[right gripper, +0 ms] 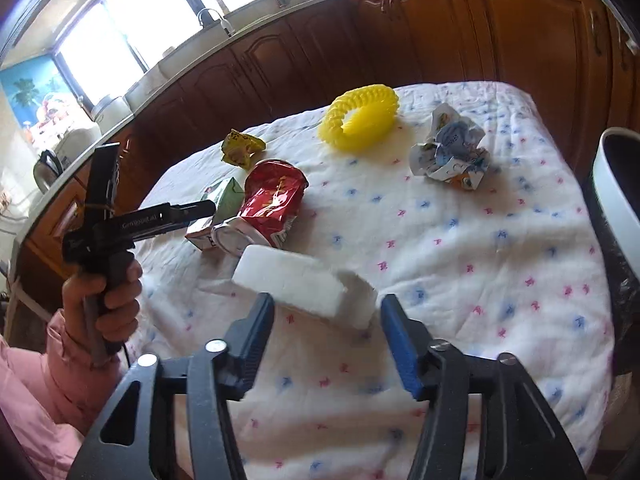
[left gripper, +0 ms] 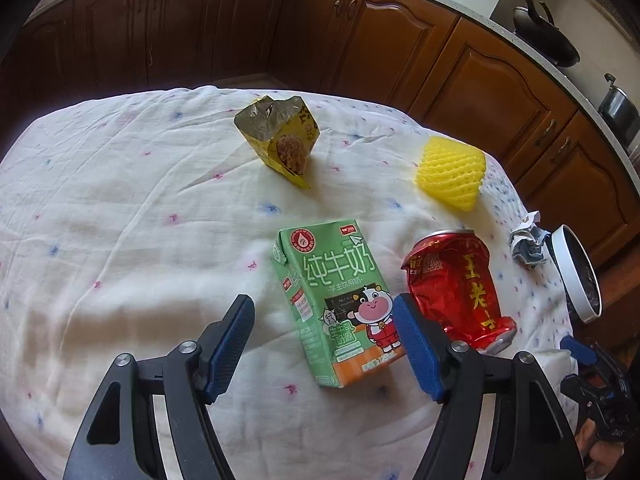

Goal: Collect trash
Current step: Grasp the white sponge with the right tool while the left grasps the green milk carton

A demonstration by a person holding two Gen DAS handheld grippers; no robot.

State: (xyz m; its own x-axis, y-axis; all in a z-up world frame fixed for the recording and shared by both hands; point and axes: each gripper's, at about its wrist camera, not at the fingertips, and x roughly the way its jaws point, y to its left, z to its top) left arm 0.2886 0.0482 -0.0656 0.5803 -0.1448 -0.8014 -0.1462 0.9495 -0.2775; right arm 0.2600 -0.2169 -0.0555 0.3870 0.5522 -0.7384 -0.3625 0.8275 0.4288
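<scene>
While my left claw point(left gripper: 324, 344) stands spread around the green milk carton point(left gripper: 336, 300), pads not pressing, the crushed red can point(left gripper: 460, 284) lies at three o'clock. My right claw point(right gripper: 326, 336) gapes about a white foam block point(right gripper: 296, 284), untouched. Crumpled paper point(right gripper: 452, 152) sits at one o'clock, beside the bin's white rim point(right gripper: 612, 184).

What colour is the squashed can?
The can is red with gold writing. It shows best in the left wrist view.
</scene>
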